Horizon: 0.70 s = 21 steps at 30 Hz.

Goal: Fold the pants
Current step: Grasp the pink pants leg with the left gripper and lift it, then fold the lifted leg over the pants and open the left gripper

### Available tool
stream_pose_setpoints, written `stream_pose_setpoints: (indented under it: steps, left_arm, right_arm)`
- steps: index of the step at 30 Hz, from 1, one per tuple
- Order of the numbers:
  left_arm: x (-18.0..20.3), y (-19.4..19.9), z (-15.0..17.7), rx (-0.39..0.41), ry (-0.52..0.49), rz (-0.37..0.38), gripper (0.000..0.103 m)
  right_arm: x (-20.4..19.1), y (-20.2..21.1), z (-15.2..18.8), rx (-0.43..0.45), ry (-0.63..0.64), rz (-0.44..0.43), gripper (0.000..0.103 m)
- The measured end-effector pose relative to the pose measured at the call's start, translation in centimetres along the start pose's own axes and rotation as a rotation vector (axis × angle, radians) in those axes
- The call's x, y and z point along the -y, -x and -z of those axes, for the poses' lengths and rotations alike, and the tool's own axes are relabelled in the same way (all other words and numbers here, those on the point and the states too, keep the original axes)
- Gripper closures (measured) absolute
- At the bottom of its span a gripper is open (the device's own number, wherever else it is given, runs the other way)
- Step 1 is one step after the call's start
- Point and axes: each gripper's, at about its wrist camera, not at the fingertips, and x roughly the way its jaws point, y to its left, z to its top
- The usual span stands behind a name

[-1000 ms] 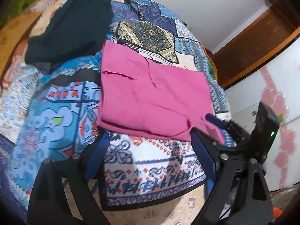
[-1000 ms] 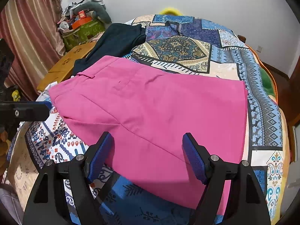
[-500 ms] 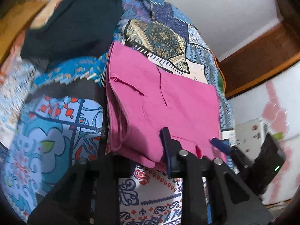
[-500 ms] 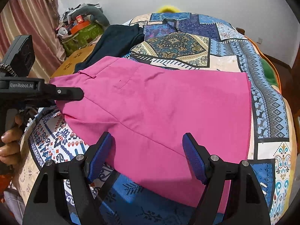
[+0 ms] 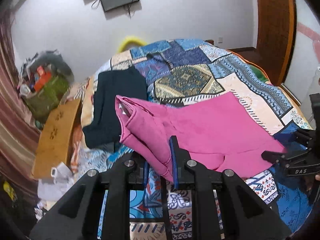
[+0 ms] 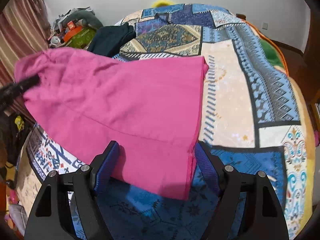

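The pink pants lie on a patchwork bedspread. My left gripper is shut on the pants' waist end and lifts that end off the bed. In the right wrist view the pants rise to the upper left where the left gripper's tip holds them. My right gripper is open, its blue pads on either side of the near corner of the pants, which lies between them. The right gripper also shows in the left wrist view at the pants' far edge.
Folded dark pants lie on the bed behind the pink ones. A wooden board and a green bag with clutter stand left of the bed. A wooden door is at the back right.
My left gripper has shut on the waist end and raised it, swinging round to face along the bed. My right gripper stayed open and moved in around the near corner.
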Motion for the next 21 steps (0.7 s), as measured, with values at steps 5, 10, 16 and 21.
stream_pose_setpoints:
  steps: [5, 10, 16, 21]
  left_arm:
    - [1.4, 0.2, -2.1, 0.036, -0.009, 0.03, 0.085]
    - [2.4, -0.1, -4.8, 0.037, 0.02, 0.149, 0.086]
    - [3.7, -0.9, -7.1, -0.014, 0.077, 0.325, 0.086]
    - [4.9, -2.2, -8.3, -0.082, 0.137, 0.461, 0.087]
  right_arm:
    - [0.3, 0.1, 0.2, 0.0, -0.011, -0.009, 0.028]
    - [0.3, 0.2, 0.2, -0.001, -0.008, -0.009, 0.028]
    - [0.3, 0.2, 0.3, 0.001, -0.017, -0.015, 0.028]
    - [0.3, 0.2, 0.3, 0.002, -0.019, -0.016, 0.028]
